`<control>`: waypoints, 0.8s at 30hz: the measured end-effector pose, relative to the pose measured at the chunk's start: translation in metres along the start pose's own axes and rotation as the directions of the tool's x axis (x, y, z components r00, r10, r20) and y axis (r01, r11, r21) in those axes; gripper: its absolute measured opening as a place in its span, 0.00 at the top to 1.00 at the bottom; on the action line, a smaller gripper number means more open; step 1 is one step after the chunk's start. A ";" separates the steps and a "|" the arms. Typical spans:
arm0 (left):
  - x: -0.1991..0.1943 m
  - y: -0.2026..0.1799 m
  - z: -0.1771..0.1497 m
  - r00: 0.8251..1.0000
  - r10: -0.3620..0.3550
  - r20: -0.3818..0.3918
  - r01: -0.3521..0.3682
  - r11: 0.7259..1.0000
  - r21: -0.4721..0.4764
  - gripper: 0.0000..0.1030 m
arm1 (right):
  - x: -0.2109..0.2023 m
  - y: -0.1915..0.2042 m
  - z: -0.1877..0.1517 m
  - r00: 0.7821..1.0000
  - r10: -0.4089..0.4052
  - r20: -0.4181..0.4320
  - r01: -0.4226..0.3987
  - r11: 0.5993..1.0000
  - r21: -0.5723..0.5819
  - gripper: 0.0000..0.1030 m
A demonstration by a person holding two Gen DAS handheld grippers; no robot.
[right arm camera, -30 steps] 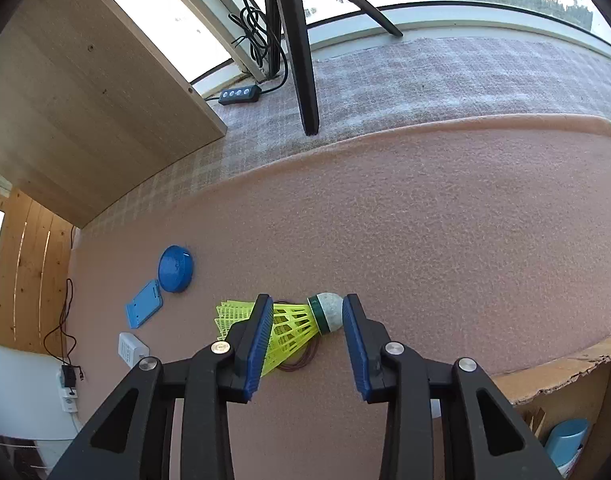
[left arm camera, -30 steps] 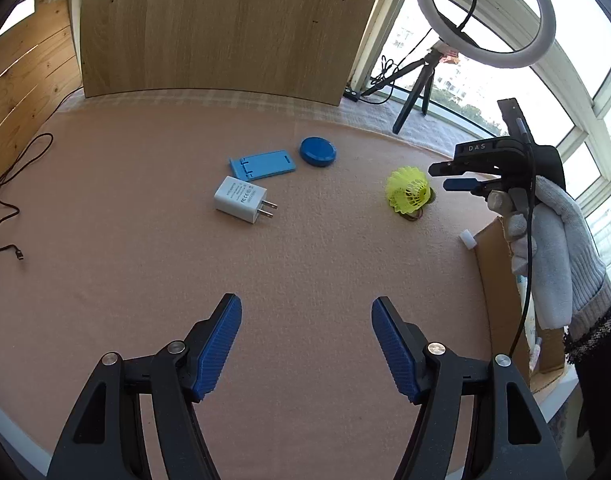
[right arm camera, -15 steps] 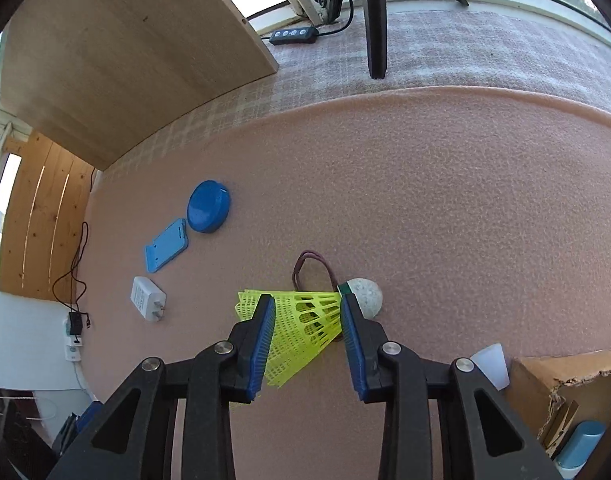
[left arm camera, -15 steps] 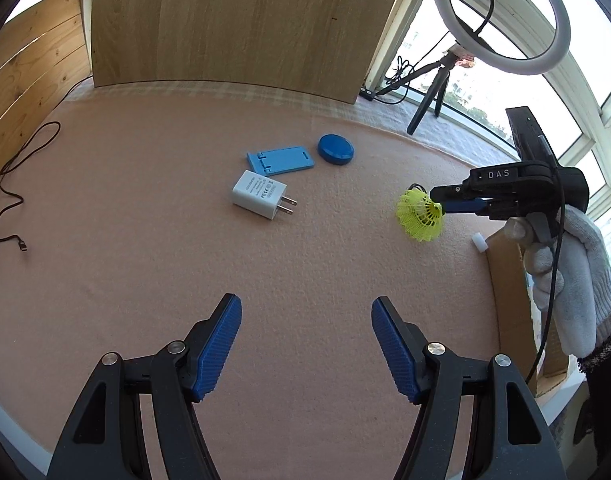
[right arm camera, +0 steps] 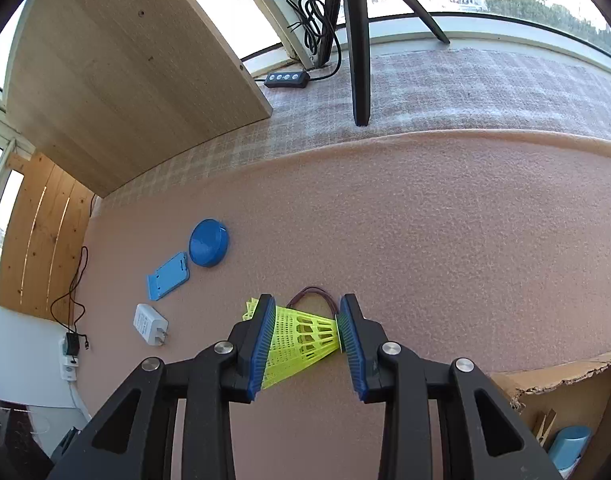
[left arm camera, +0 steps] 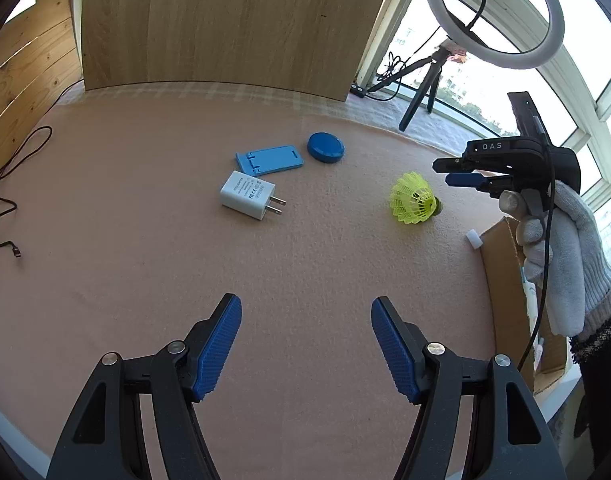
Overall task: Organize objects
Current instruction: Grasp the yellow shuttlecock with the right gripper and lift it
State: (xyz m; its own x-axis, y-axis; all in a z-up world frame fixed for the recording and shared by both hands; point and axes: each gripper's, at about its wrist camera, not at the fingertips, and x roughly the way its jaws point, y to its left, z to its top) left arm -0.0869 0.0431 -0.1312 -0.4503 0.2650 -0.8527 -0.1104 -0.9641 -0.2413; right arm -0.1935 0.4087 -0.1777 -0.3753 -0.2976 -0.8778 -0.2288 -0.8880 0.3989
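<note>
A yellow shuttlecock (left arm camera: 412, 204) lies on the pink mat (left arm camera: 145, 264). In the right wrist view it (right arm camera: 301, 338) sits between my right gripper's (right arm camera: 305, 328) open blue pads, seen from above; the left wrist view shows that gripper (left arm camera: 459, 174) raised above and right of it, apart. A brown hair tie (right arm camera: 311, 294) lies just beyond the shuttlecock. My left gripper (left arm camera: 305, 320) is open and empty over the near mat. A white charger (left arm camera: 247, 195), a blue phone stand (left arm camera: 270, 160) and a blue round case (left arm camera: 325, 147) lie further back.
A cardboard box (left arm camera: 509, 280) stands at the mat's right edge, with a small white cap (left arm camera: 473, 238) beside it; a clothespin (right arm camera: 543, 432) and a blue item (right arm camera: 569, 448) lie inside. A ring light on a tripod (left arm camera: 493, 12) stands behind. A black cable (left arm camera: 9, 200) lies far left.
My right gripper held the shuttlecock lifted half a second ago; now the shuttlecock lies on the mat and the gripper stands higher with its jaws wider apart. My left gripper stayed open.
</note>
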 end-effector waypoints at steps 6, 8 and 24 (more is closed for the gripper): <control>0.002 0.010 -0.005 1.000 0.011 -0.008 -0.012 1.000 -0.022 0.31 | 0.035 -0.014 0.009 0.996 0.002 -0.093 0.003 0.999 0.050 0.70; 0.003 0.014 -0.006 1.000 0.012 -0.012 -0.012 1.000 -0.029 0.32 | 0.041 -0.016 0.004 0.991 0.036 -0.131 -0.028 0.998 0.063 0.70; 0.014 0.022 0.004 1.000 0.015 -0.016 -0.016 1.000 -0.020 0.32 | 0.003 0.033 -0.081 0.982 0.085 -0.171 -0.098 0.993 -0.072 0.70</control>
State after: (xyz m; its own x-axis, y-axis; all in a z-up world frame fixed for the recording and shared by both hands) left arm -0.0991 0.0258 -0.1460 -0.4377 0.2504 -0.8635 -0.0855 -0.9677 -0.2373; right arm -0.1294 0.3503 -0.1890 -0.2342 -0.4273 -0.8733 -0.1252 -0.8775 0.4629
